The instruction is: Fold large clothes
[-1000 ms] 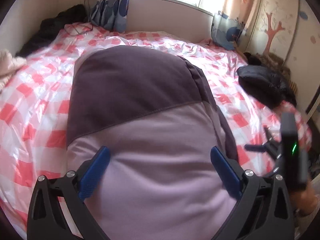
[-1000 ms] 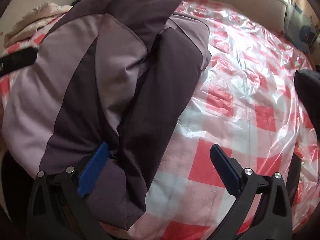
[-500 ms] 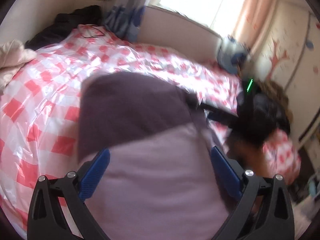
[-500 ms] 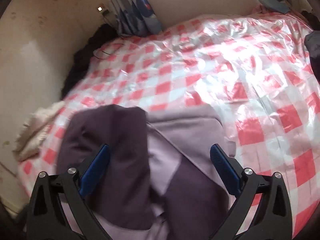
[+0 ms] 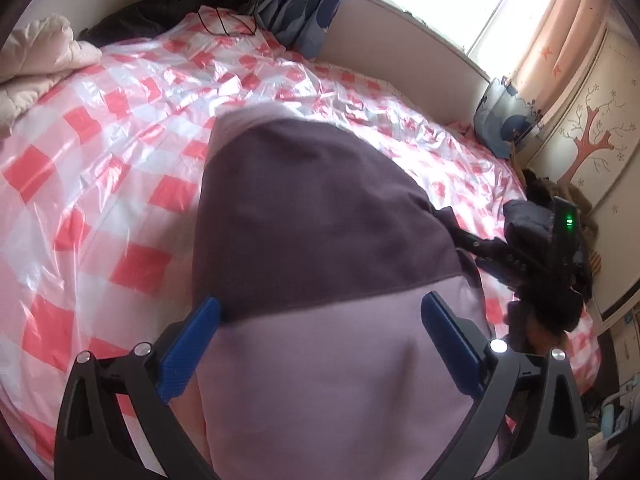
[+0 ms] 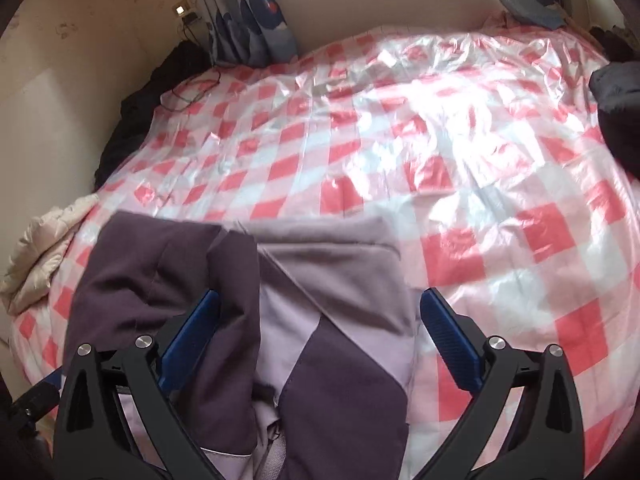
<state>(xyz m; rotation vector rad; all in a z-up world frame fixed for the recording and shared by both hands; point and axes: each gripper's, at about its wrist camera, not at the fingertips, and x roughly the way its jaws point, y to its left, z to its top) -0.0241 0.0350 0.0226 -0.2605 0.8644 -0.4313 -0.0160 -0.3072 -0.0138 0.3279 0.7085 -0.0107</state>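
Looking from the left wrist: the left gripper (image 5: 320, 340) has its blue fingers (image 5: 188, 350) spread wide with nothing clamped — released, poised over the near end of the two-tone jacket (image 5: 320, 260).
Jacket from the left: it sits directly ahead and beneath, lilac panel nearest the jaws, dark plum panel beyond, its long axis running away from the camera toward the window (image 5: 460, 4).
Surface: the jacket lies on the red-checked plastic sheet (image 5: 100, 160) that covers the bed.
Other tool in this view: the right gripper (image 5: 468, 240) shows at the jacket's right edge, a green light on its body; from here I cannot tell how its jaws stand.
Looking from the right wrist: the right gripper (image 6: 320, 340) is likewise released, fingers (image 6: 448, 348) apart with the folded bundle between and below them.
Jacket from the right: the jacket (image 6: 312, 320) lies close under the jaws and slightly left, sleeves and panels doubled over one another, the far edge square to the view.
Nearer hand: both hover at the near end — the left over the broad smooth back, the right over the layered side.
Deciding relation, as I judge it: the length runs away from both tools, so a further fold would bring the near edge forward along that axis.
Elsewhere: a black garment (image 6: 616, 112) lies well apart at the right edge.
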